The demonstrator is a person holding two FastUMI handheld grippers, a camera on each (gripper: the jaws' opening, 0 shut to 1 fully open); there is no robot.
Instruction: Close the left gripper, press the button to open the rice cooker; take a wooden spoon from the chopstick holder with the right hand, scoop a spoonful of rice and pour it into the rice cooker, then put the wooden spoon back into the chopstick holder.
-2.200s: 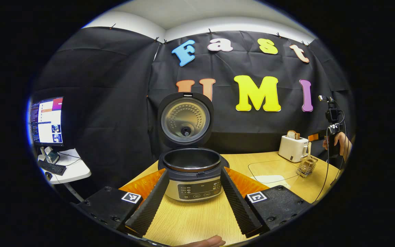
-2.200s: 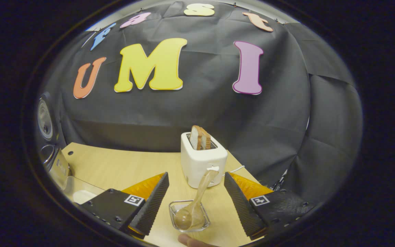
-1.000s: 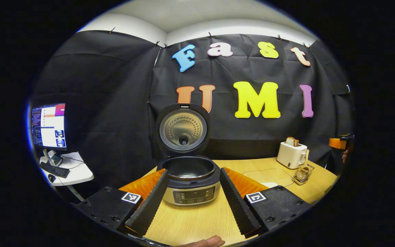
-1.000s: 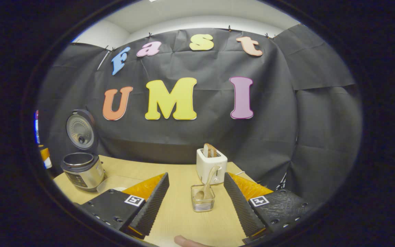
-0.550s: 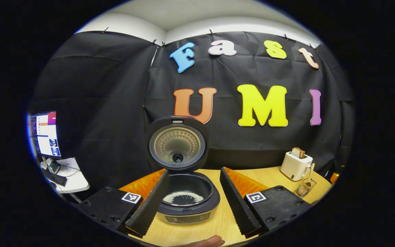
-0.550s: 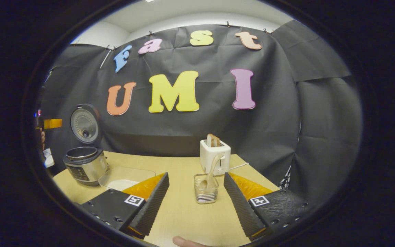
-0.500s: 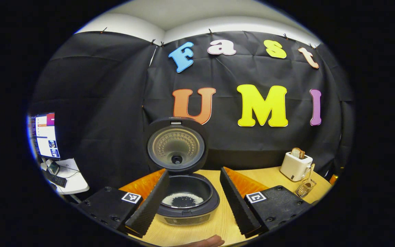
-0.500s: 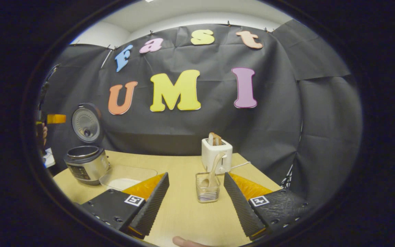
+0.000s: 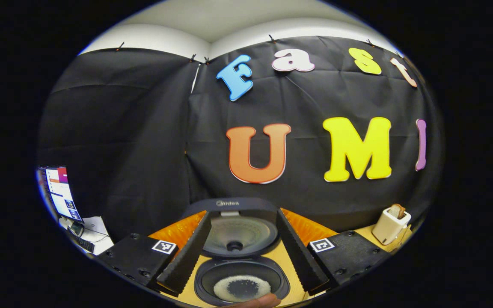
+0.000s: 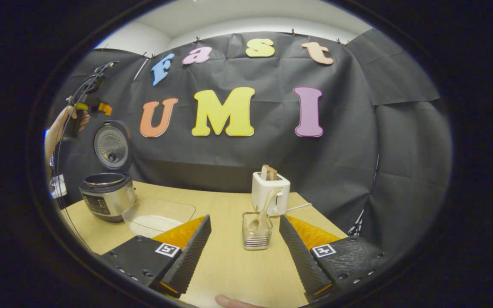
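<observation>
The rice cooker [image 9: 241, 278] stands right below my left gripper [image 9: 242, 214], its lid [image 9: 240, 233] raised and a ring of white rice in the pot. The left gripper's jaws are spread wide and hold nothing. In the right gripper view the cooker [image 10: 107, 200] is at the far left of the table, with the left gripper [image 10: 89, 106] held by a hand high above it. The wooden spoon [image 10: 266, 208] leans in the wire chopstick holder [image 10: 256, 238], straight ahead of my right gripper [image 10: 244, 219], which is open and empty, short of the holder.
A clear container of rice [image 10: 157, 218] lies flat beside the cooker. A white toaster [image 10: 270, 191] with bread stands just behind the holder, close to the black cloth wall. A monitor [image 9: 60, 192] on a side table sits off to the left.
My left gripper has risen and moved forward over the cooker, so it now looks down into the pot. The right gripper has stayed almost still, open in front of the holder.
</observation>
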